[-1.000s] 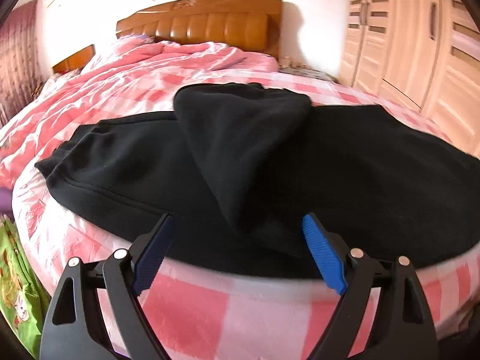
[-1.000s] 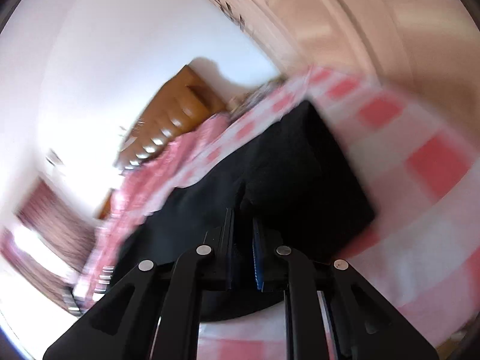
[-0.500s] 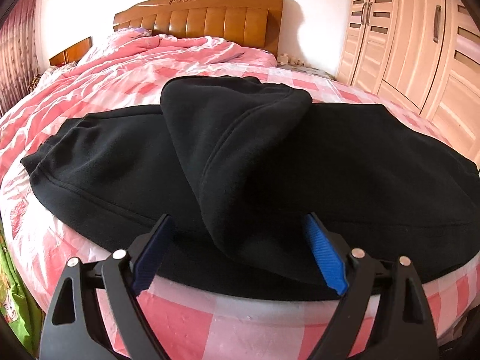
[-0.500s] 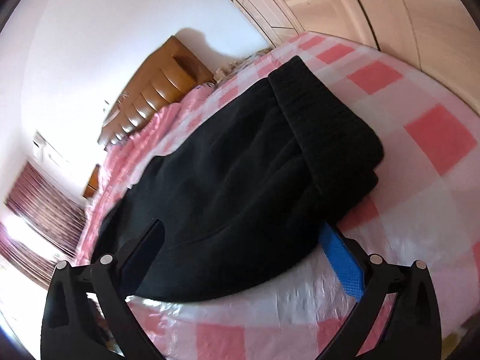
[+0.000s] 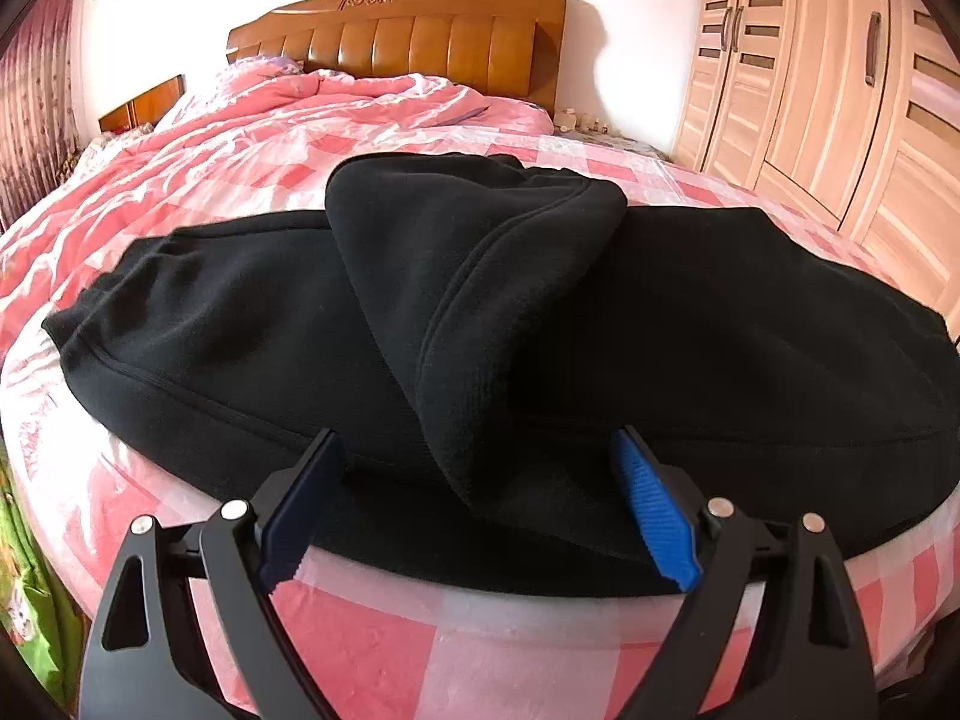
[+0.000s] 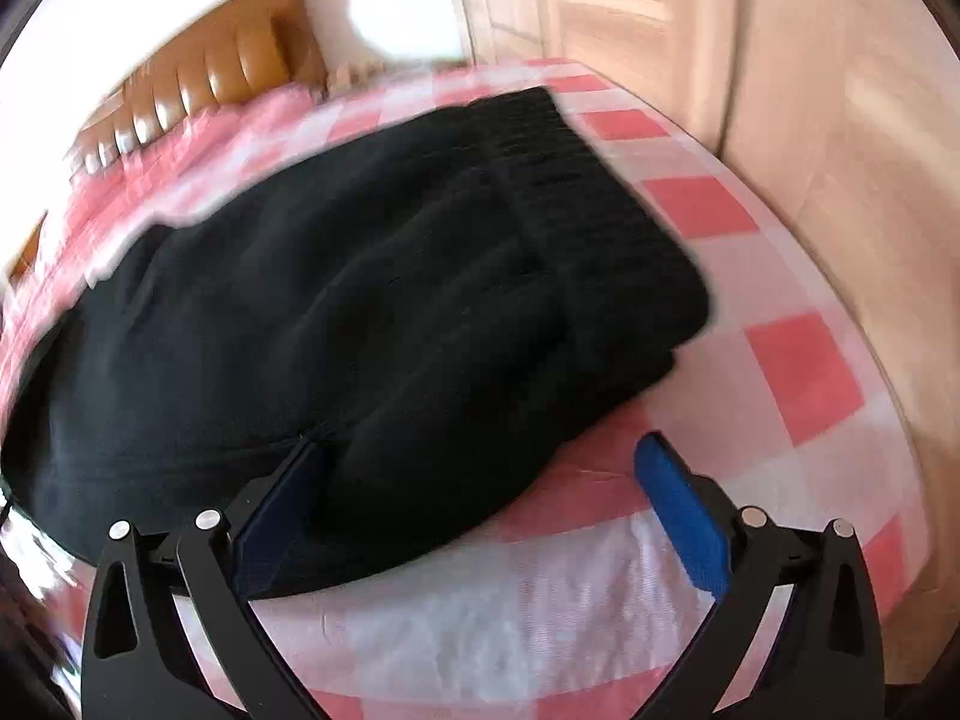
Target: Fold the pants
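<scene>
Black fleece pants (image 5: 660, 330) lie flat across the foot of a bed with a pink checked cover (image 5: 252, 156). A folded-over flap of the pants (image 5: 468, 252) lies on top in the middle and tapers toward my left gripper. My left gripper (image 5: 477, 450) is open, its jaws either side of the flap's near tip, just above the pants' near edge. In the right wrist view the pants (image 6: 360, 300) end in a ribbed waistband (image 6: 588, 204). My right gripper (image 6: 480, 456) is open over the near corner of the pants, holding nothing.
A wooden headboard (image 5: 408, 42) and a rumpled pink quilt (image 5: 360, 102) lie at the far end. A light wooden wardrobe (image 5: 840, 72) stands on the right, close to the bed. A green bag (image 5: 24, 600) hangs at the lower left.
My right gripper was shut on the black fabric a second ago, then opened and let go, and has swung level. My left gripper stayed open and moved in closer over the pants' near edge.
</scene>
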`<move>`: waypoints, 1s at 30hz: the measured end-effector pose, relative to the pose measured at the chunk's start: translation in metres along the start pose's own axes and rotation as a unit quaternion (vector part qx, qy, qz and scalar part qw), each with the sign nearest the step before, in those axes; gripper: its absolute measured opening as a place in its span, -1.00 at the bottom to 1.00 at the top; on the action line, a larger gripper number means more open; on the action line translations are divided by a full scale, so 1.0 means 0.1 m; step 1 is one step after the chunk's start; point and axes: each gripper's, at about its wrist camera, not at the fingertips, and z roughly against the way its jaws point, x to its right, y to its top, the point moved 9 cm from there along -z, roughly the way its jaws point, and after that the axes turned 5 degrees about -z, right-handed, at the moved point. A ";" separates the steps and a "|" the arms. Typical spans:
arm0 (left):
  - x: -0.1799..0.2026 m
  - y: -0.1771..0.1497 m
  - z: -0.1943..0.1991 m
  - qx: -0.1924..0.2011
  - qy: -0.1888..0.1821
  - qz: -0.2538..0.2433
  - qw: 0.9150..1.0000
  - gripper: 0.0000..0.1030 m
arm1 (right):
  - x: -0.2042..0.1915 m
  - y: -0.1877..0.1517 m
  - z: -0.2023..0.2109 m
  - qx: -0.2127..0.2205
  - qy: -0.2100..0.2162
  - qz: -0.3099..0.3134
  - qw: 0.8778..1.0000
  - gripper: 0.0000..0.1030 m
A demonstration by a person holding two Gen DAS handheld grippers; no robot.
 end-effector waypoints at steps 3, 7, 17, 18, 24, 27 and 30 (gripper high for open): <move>-0.04 0.00 0.05 0.005 0.006 -0.005 1.000 0.74 | 0.07 -0.01 0.10 -0.008 0.057 -0.033 0.998 0.91; -0.10 0.03 0.10 0.014 0.011 0.002 1.000 0.74 | 0.12 0.07 0.26 0.010 0.154 -0.077 0.985 0.91; -0.31 0.07 0.23 0.021 0.032 0.015 0.999 0.75 | -0.17 0.20 0.47 0.042 0.228 -0.059 0.971 0.81; -0.31 0.08 0.20 0.017 0.018 0.013 1.000 0.76 | -0.17 0.18 0.42 0.032 0.230 -0.063 0.971 0.80; -0.07 0.42 -0.07 0.012 0.014 -0.057 0.998 0.75 | -0.17 0.10 0.31 0.014 0.214 -0.082 0.973 0.69; -0.09 0.61 -0.28 -0.010 0.026 -0.073 0.997 -0.77 | -0.14 0.12 0.40 0.020 0.206 -0.082 0.975 0.69; -0.25 0.78 0.01 0.049 0.031 -0.035 0.998 -0.78 | -0.08 0.20 0.50 0.047 0.183 -0.087 0.978 0.69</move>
